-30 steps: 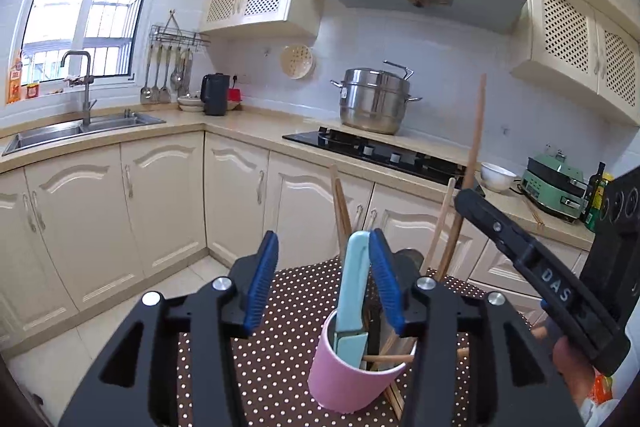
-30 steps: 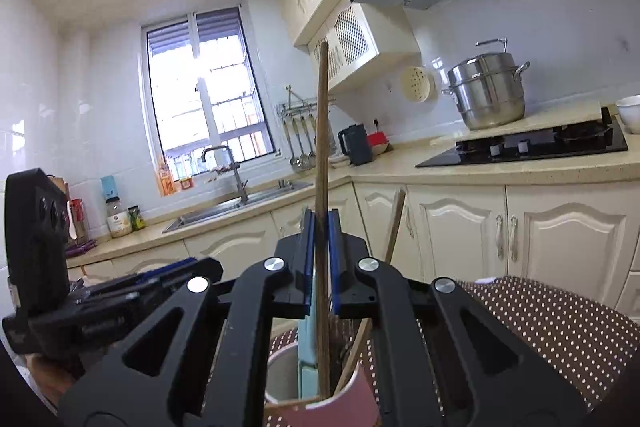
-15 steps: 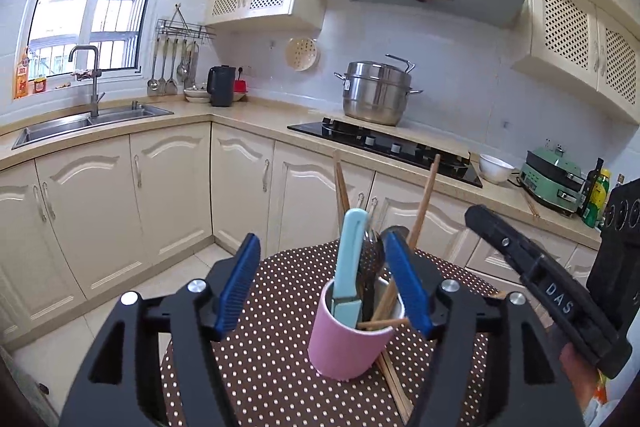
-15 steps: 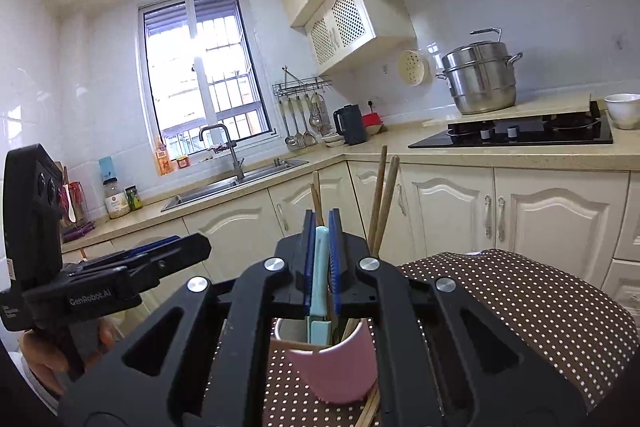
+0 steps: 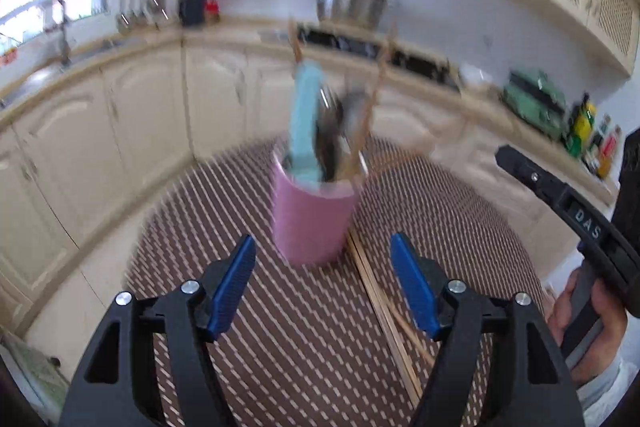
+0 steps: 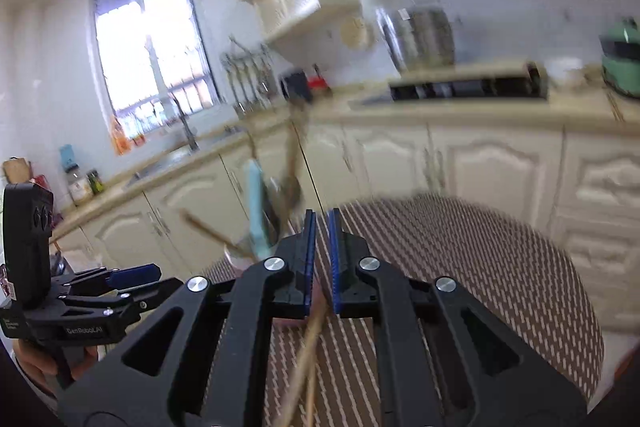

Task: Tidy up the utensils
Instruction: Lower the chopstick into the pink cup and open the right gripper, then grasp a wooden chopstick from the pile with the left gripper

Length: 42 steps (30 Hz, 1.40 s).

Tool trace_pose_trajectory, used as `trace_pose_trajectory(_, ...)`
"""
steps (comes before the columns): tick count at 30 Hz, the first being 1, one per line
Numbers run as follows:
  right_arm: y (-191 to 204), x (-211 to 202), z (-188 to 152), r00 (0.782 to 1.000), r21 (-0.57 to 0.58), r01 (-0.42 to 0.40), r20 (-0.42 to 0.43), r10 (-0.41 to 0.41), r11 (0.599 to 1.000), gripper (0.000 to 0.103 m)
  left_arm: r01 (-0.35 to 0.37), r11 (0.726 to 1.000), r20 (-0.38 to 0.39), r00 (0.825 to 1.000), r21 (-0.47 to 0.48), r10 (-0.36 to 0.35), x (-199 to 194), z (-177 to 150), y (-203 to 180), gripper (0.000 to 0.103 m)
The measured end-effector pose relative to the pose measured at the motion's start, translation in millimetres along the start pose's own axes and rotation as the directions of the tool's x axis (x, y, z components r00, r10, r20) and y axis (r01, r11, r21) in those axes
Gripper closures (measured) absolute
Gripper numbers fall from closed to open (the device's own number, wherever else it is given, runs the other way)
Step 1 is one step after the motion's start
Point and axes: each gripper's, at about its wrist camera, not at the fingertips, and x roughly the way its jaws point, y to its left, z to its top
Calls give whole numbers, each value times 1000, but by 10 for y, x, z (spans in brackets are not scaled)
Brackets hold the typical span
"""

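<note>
Pink cup (image 5: 312,215) — upright near the middle of the polka-dot counter (image 5: 460,211), holding a light-blue handled utensil (image 5: 306,115), metal spoons and wooden chopsticks. Loose chopsticks (image 5: 384,307) lie just right of it. Left hand-held gripper (image 5: 324,287): jaws wide, just been opening, nothing between. Right hand-held gripper (image 6: 321,259) — jaws closed narrow, empty.

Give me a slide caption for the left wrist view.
Open left gripper facing a pink cup of utensils on a dotted tablecloth, loose chopsticks beside it.
</note>
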Motion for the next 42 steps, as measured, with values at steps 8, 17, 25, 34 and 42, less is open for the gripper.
trace_pose_trajectory(8, -331, 41, -584, 969, 73, 69, -244, -49, 995, 95, 35, 999, -291, 956, -29, -42, 565, -362, -105, 34)
trace_pose_trajectory(17, -388, 101, -914, 945, 100, 53, -327, -18, 994, 95, 5, 1000, -355, 935, -10, -8, 818, -444, -258, 34)
trace_pose_trajectory(25, -412, 166, -1001, 938, 121, 70, -346, -24, 990, 95, -49, 998, -361, 931, 36, 59, 994, -473, -388, 34)
trace_pose_trajectory(34, -535, 279, -1049, 918, 156, 103, -394, -33, 982, 95, -102, 994, -396, 912, 42, 111, 1300, -222, -594, 33)
trace_pose_trajectory(42, -610, 325, -1062, 914, 167, 108, -405, -32, 980, 95, -149, 982, -392, 902, 119, 184, 1296, -333, -623, 33)
